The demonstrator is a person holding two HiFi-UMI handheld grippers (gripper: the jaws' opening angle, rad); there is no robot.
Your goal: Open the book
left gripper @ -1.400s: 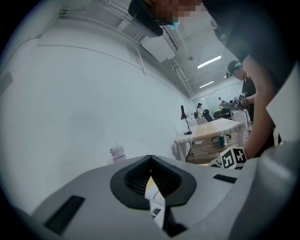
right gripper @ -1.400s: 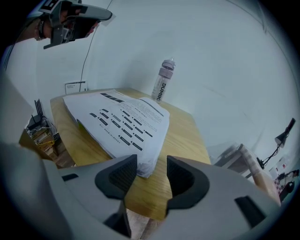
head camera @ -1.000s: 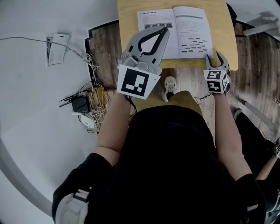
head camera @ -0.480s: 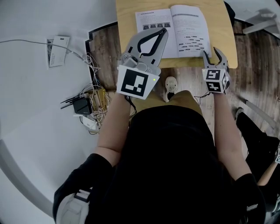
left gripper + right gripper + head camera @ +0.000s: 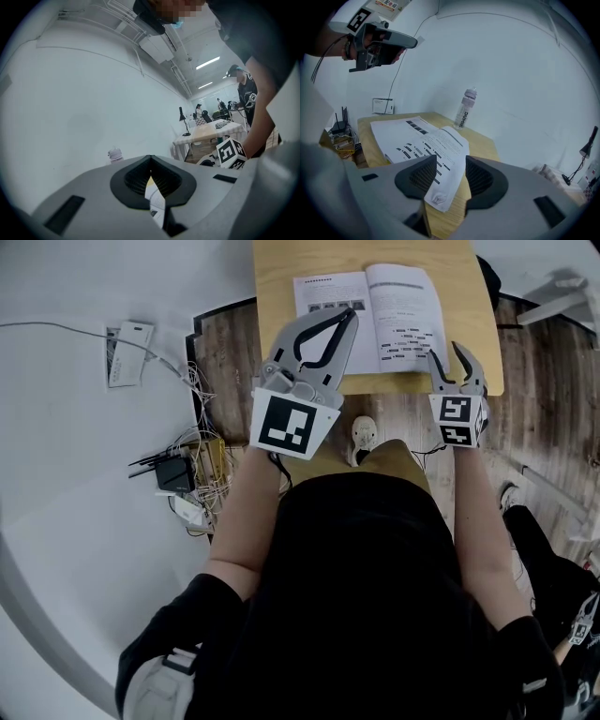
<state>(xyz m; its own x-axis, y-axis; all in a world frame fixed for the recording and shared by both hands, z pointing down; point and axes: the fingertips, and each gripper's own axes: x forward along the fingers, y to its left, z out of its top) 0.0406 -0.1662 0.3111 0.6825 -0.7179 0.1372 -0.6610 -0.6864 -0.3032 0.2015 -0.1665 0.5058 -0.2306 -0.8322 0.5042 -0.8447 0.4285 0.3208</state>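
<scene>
Head view looked steeply down over the person's arms, and the book (image 5: 375,315) was seen lying open and flat on the wooden table (image 5: 274,306), printed pages up, close to the table's near edge. The left gripper (image 5: 350,315) was held raised above the near left part of the table. Its tips overlapped the book's left page in that view, and the right gripper view showed it high above the tabletop. In the left gripper view its jaws were seen clenched tip to tip with nothing clamped between them; only a sliver of printed page was visible through the opening below the tips.

The right gripper (image 5: 444,356) was held at the table's near edge, just beside the book's near right corner, with its jaws spread apart. In the right gripper view the slightly creased corner of the right-hand page was seen between the open jaws, and whether either pad touched it could not be told.

A clear bottle (image 5: 466,108) was shown standing upright on the far side of the table, beyond the book and apart from it. On the floor to the person's left a black router (image 5: 172,466) was seen among tangled cables (image 5: 208,479), and a white card (image 5: 127,338) lay further off on the pale floor. A light shoe (image 5: 363,432) was seen on the wood floor below the table edge, between the two grippers.
</scene>
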